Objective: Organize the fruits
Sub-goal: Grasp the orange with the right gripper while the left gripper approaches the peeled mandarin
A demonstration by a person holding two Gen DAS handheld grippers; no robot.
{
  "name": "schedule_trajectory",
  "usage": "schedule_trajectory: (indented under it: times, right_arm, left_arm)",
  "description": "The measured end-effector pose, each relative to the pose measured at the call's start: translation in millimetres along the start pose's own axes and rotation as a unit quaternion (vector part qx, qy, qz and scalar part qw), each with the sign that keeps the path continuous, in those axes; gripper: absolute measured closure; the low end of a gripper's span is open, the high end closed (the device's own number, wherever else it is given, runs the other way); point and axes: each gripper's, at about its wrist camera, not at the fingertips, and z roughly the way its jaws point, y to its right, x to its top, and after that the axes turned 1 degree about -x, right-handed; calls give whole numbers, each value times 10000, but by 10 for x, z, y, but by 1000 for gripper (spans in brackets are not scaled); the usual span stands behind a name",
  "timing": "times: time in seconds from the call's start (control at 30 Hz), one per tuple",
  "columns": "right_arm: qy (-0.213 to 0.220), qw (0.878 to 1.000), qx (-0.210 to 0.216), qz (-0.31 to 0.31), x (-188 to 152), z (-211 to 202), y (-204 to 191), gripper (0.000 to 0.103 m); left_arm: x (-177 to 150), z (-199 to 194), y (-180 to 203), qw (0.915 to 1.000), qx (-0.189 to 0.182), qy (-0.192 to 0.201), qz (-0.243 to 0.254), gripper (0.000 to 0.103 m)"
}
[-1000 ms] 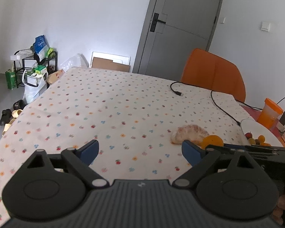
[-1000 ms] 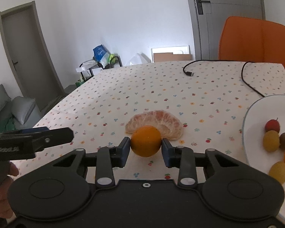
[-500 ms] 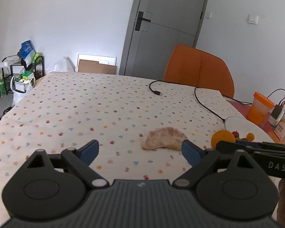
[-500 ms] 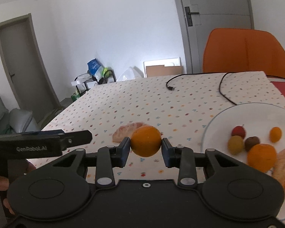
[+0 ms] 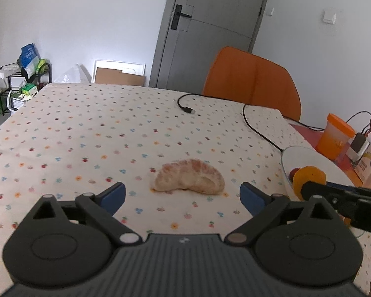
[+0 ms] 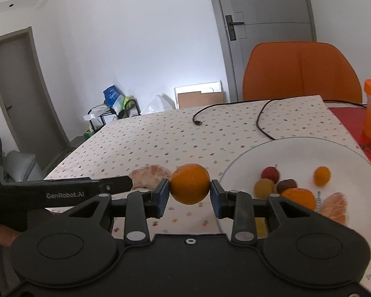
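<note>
A: Right gripper (image 6: 190,195) up close, both pads pinched on the orange (image 6: 190,183), one on each side. The fruit is off the table, just left of the plate (image 6: 237,165) rim from this camera.

B: And the left gripper (image 5: 182,196)? Spread wide, nothing between the blue pads. It hangs above the cloth (image 5: 91,133), with the peeled citrus piece (image 5: 188,179) lying on the cloth straight ahead of the gap.

A: From the right wrist that same piece peeks out behind the left gripper's finger (image 6: 111,185), left of the held orange.

B: Now the plate. On it: a second orange (image 6: 298,196), a peeled segment (image 6: 336,206) at its right, then a cluster of small fruit. Yellow one (image 6: 264,187), brown one (image 6: 287,185), red one (image 6: 270,173), touching or nearly so.

A: One small orange fruit (image 6: 322,176) sits apart, further right on the plate.

B: From the left wrist, the right gripper comes in from the right edge with the orange over the plate's near rim (image 5: 285,173).

A: Further back, a black cable (image 5: 254,128) snakes across the cloth, its plug (image 5: 190,110) lying loose mid-table.

B: An orange cup (image 5: 335,136) stands past the plate on a red mat (image 6: 346,121).

A: Beyond the table, an orange chair (image 5: 251,79), then a grey door (image 5: 210,29). Far left, a cluttered rack (image 5: 17,84) by the wall.
</note>
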Motion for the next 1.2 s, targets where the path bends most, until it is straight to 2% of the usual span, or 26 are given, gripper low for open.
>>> schedule_trajectory:
  times: [0.5,0.97,1.07,1.13,1.2]
  right_arm:
    - [170,9995,-65,258,-42,-89,222,69]
    - [221,9988,-91,425,-72,-116,413,69]
    - [212,9987,-169,422,-75,-110,435,69]
    - [206,9987,-193,434,-79,-105,449,69]
    - [205,9987,-195,433,-82,-102,448,69]
  left_arm:
    - [11,245,210,9993,71,-190,311,5]
    - [20,563,343,9968,501,-264,557,5]
    - [20,593,334,9962,593,-222,604,8]
    - [13,590,332,9954,678,-185,646,18]
    - [14,573,324,9951,685,-180,697,20]
